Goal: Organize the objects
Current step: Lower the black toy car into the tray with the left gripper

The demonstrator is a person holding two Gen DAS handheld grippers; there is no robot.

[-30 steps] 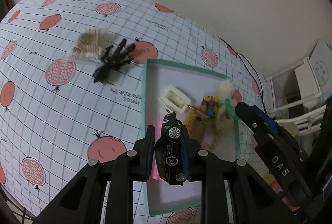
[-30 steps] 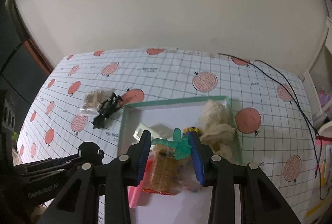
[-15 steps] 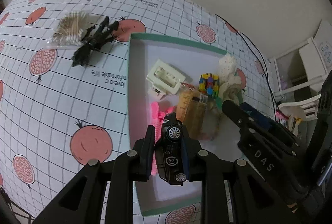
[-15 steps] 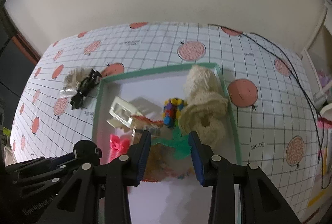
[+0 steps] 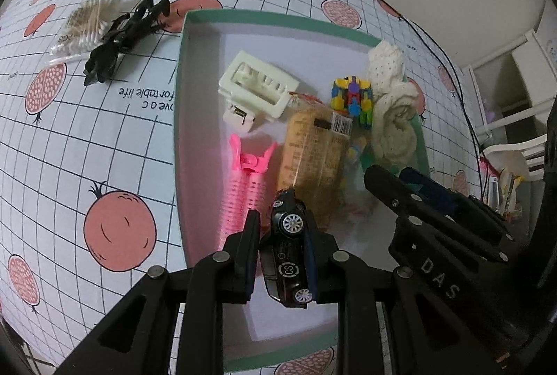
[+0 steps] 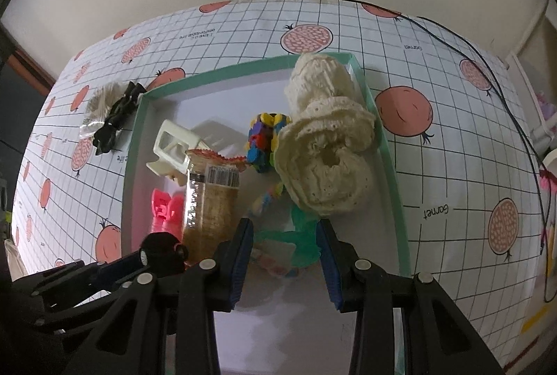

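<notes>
Risk: glossy hard-plastic black toy car (image 5: 288, 253), clamped in left gripper (image 5: 283, 256) over near part of green-rimmed tray (image 5: 179, 89), could land on crinkly snack pkt (image 5: 311, 159) or ribbed pink roller (image 5: 245, 190) & tip/roll, since near-left floor is crowded. Right gripper (image 6: 283, 256) w/ jaws apart over soft green rubbery figure (image 6: 304, 236), no grip seen; could snag lacy cream knit (image 6: 327, 145) just beyond. Outside tray, far left: black spiky clip (image 5: 120, 37), bagged cotton swabs (image 5: 87, 22).

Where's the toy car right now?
In the left wrist view, the toy car is clamped in the left gripper, above the near end of the tray, beside the pink roller.
</notes>
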